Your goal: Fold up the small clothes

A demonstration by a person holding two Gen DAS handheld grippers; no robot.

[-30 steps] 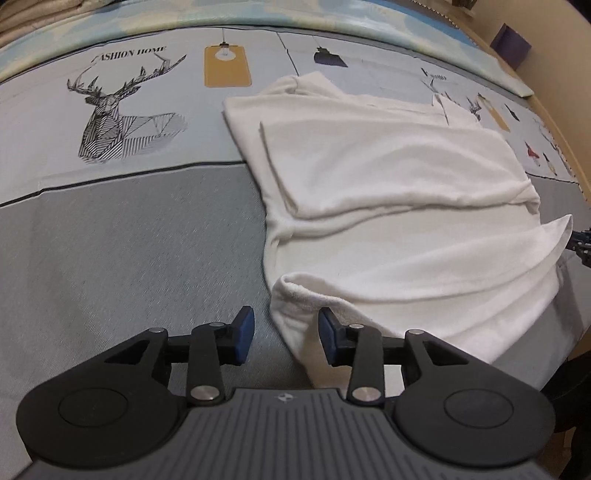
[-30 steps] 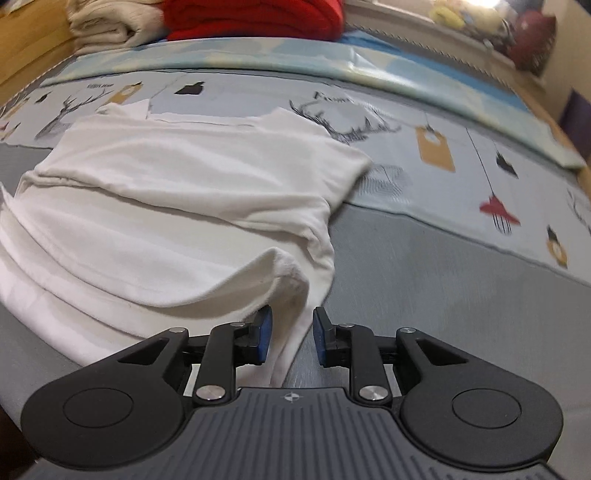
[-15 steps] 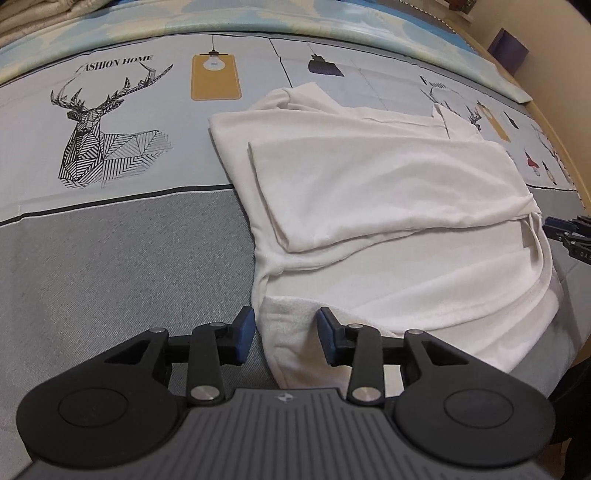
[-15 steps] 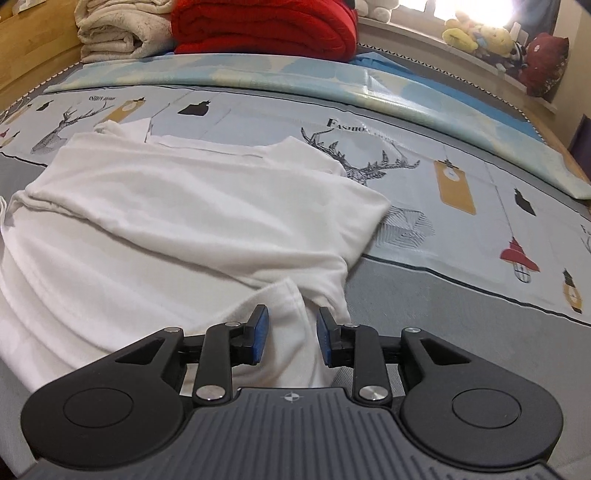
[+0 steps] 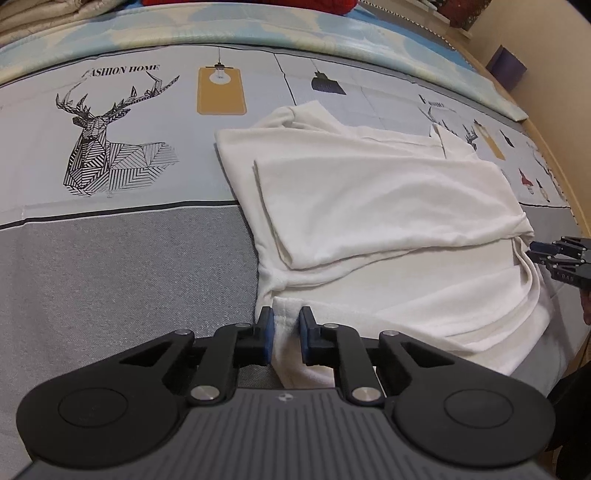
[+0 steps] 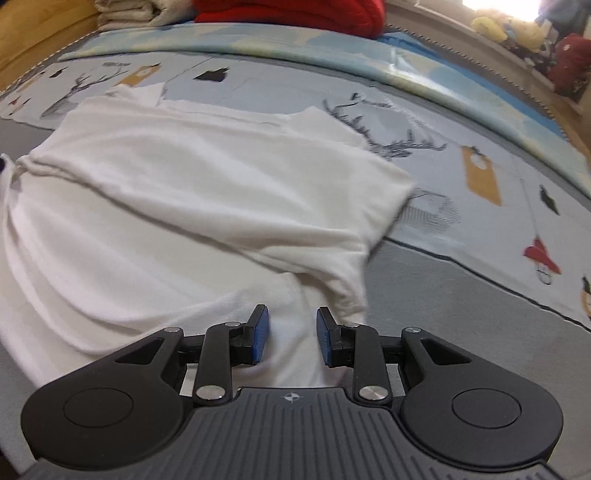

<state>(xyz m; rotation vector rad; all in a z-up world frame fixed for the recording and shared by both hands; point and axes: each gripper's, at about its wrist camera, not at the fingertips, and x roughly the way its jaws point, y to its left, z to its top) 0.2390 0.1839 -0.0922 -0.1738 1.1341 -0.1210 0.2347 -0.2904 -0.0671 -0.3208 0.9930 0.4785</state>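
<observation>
- Left gripper (image 5: 284, 334), at the lower centre of the left wrist view, has its jaws narrowed onto a fold of the white garment (image 5: 388, 221), with cloth filling the small gap between the blue pads.
- Right gripper (image 6: 291, 338), at the lower centre of the right wrist view, has its jaws parted wider; white cloth lies between the pads, and contact cannot be told.
- White garment (image 6: 184, 192) lies partly folded across the middle of both views, one layer doubled over the top, on a printed bedspread (image 5: 110, 277).
- Right gripper also shows at the right edge of the left wrist view, beside the garment's edge.
- Red blanket (image 6: 288, 14) sits at the top of the right wrist view.
</observation>
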